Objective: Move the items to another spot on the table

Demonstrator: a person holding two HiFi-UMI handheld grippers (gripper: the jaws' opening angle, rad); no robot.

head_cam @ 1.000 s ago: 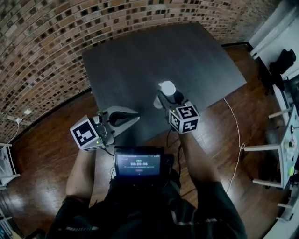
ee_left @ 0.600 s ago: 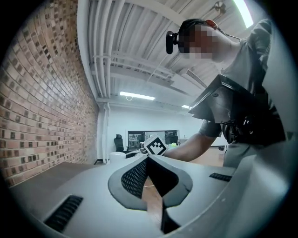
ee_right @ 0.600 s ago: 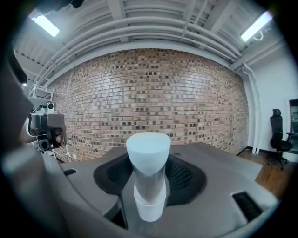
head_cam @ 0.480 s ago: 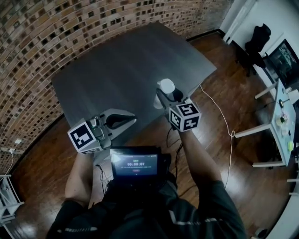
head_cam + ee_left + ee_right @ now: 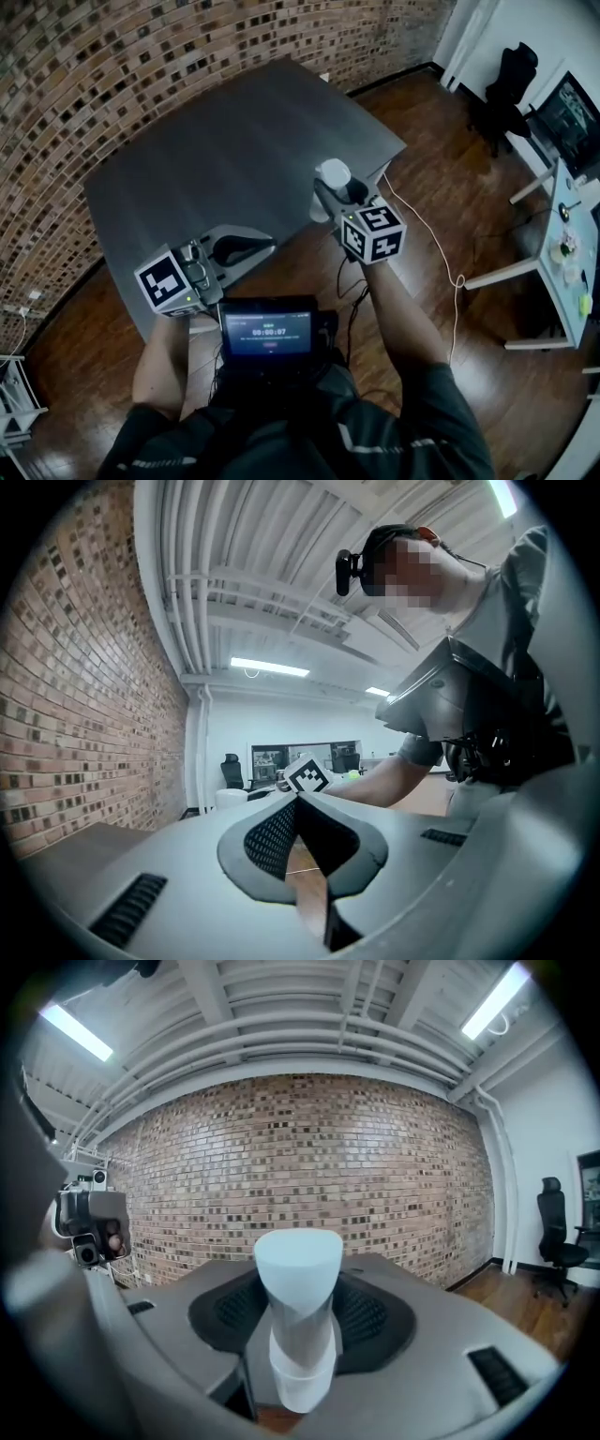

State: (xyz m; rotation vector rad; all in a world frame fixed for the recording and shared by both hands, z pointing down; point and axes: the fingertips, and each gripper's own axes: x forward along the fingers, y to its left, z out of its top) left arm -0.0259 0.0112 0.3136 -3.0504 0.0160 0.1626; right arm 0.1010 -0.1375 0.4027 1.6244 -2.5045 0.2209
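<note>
1. The right gripper's (image 5: 328, 195) jaws pinched a white bottle (image 5: 298, 1335), which stood upright between their ribbed black pads. Its broad cap rose above them and its base hung below.
2. The left gripper's (image 5: 298, 803) jaws were pressed together at the tips and held nothing. Only wooden floor (image 5: 412, 187) showed through the gap behind the tips.
3. The dark grey worktop (image 5: 216, 150) spread ahead of and below both pairs of jaws, matt and flat, and it looked bare in the head view. A rough brick wall (image 5: 328, 1166) stood beyond it.
4. The bottle looked like smooth, hard plastic, rounded and narrowing under a wide, softly three-cornered cap, and one pair of pads alone gripped its middle. A jolt or a slackened pinch could probably have let that slick body slide down through the jaws. So close to the worktop's near edge, it might then have dropped to the floor.
5. Tall, slim and seemingly top-heavy, the bottle could have toppled if it was set down tilted or released above the surface.
</note>
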